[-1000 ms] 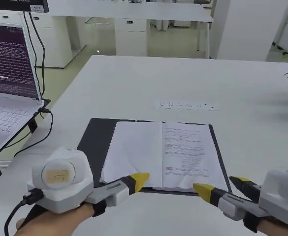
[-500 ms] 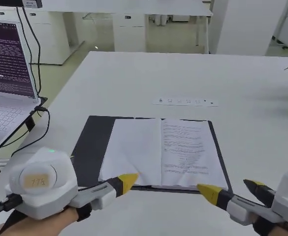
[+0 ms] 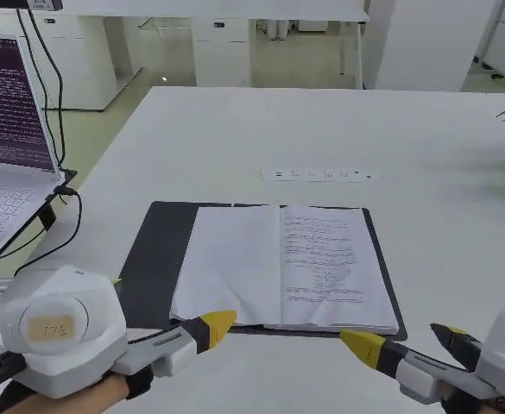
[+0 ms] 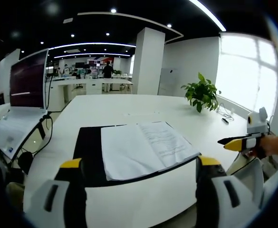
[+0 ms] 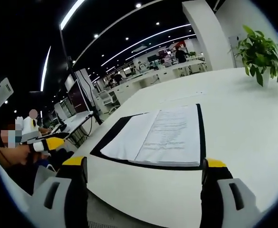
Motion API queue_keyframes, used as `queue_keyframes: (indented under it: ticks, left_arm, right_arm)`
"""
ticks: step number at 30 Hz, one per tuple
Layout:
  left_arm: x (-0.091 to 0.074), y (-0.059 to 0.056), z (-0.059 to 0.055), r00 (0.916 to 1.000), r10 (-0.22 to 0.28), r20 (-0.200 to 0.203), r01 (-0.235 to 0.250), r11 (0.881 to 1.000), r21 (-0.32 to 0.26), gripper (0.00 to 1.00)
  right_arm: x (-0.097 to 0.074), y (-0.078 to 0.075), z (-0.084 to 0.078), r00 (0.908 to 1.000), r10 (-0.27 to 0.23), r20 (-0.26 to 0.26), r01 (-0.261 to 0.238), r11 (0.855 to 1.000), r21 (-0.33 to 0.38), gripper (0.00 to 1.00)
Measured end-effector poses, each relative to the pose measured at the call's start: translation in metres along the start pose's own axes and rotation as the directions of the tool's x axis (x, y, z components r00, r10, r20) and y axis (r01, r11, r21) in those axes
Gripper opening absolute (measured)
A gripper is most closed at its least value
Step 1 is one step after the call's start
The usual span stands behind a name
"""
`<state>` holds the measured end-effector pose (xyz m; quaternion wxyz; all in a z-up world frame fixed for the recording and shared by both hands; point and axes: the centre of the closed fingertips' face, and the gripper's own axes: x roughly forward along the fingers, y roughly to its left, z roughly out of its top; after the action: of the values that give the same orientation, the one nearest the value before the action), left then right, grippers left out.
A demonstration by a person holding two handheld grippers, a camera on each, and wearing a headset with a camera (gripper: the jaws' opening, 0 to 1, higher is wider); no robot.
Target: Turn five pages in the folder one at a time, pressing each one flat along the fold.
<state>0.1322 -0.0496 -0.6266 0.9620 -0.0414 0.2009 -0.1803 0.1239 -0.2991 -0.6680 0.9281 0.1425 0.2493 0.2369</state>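
The person holds both tools low and close to the body. The white-bodied, yellow-tipped left gripper (image 3: 211,328) points forward and slants inward to the right, with a hand (image 3: 88,401) showing beneath its round housing. The matching right gripper (image 3: 400,338) slants inward to the left, so the two sets of tips angle towards each other, well apart. In each gripper view the jaws stand spread wide, nothing between them.
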Motion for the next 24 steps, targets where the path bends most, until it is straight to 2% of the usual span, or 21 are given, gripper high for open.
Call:
queue_keyframes:
  ticks: [9, 18, 24]
  left_arm:
    - [0.018, -0.013, -0.005, 0.9987, -0.039, -0.032, 0.041, 0.998, 0.038, 0.96]
    - [0.046, -0.042, -0.006, 0.9914, -0.117, -0.057, 0.122, 0.989, 0.083, 0.96]
    - [0.062, -0.061, -0.007, 0.9836, -0.164, -0.075, 0.171, 0.979, 0.108, 0.96]
  right_arm:
    - [0.0, 0.003, -0.001, 1.0, -0.004, 0.0, 0.004, 1.0, -0.002, 0.99]
    - [-0.005, 0.005, -0.004, 0.9996, -0.024, 0.012, 0.024, 1.0, 0.004, 0.98]
    - [-0.007, 0.008, -0.004, 0.9992, -0.033, 0.021, 0.033, 0.999, -0.004, 0.97]
